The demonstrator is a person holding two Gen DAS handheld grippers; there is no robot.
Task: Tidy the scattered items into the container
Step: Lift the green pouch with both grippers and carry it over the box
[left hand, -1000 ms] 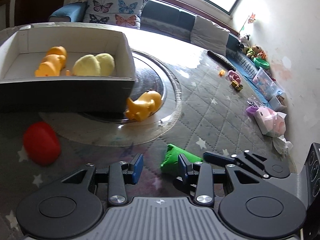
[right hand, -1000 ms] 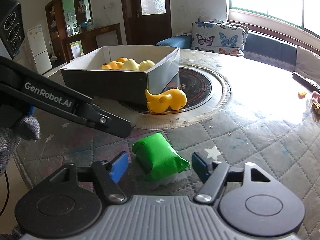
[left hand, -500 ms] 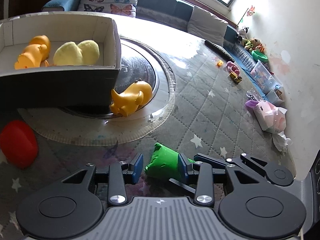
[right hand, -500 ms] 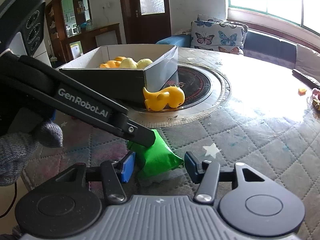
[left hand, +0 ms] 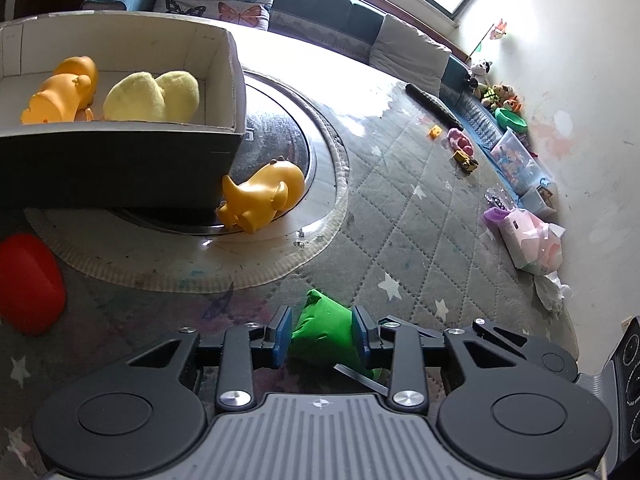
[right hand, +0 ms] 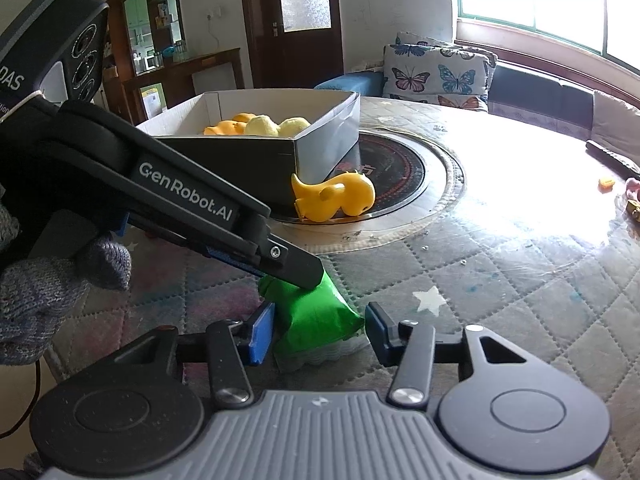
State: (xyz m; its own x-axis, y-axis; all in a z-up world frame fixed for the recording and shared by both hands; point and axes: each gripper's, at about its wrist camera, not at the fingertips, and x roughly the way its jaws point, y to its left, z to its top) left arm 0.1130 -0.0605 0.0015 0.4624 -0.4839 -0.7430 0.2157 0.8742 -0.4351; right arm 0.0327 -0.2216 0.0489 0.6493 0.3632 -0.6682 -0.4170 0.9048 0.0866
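crumpled bright green soft pouch (left hand: 324, 334) on quilted star-print table cover (left hand: 404, 216), near edge, wrinkled, pinched corners | left gripper (left hand: 320, 334) blue pads pressed on pouch flanks, gripping it | right gripper (right hand: 316, 330) spread wide around pouch, not touching | grey cardboard box (left hand: 132, 168) far left, yellow rubber animal toy (left hand: 262, 196) beside it

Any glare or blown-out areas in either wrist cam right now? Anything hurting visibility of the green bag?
Left wrist: window glare washes out the far tabletop; green bag between the left gripper's fingers is sharp, well lit. Right wrist: window and tabletop at right are blown out; the left gripper's finger covers the bag's top; strong fisheye bending at the edges in both.
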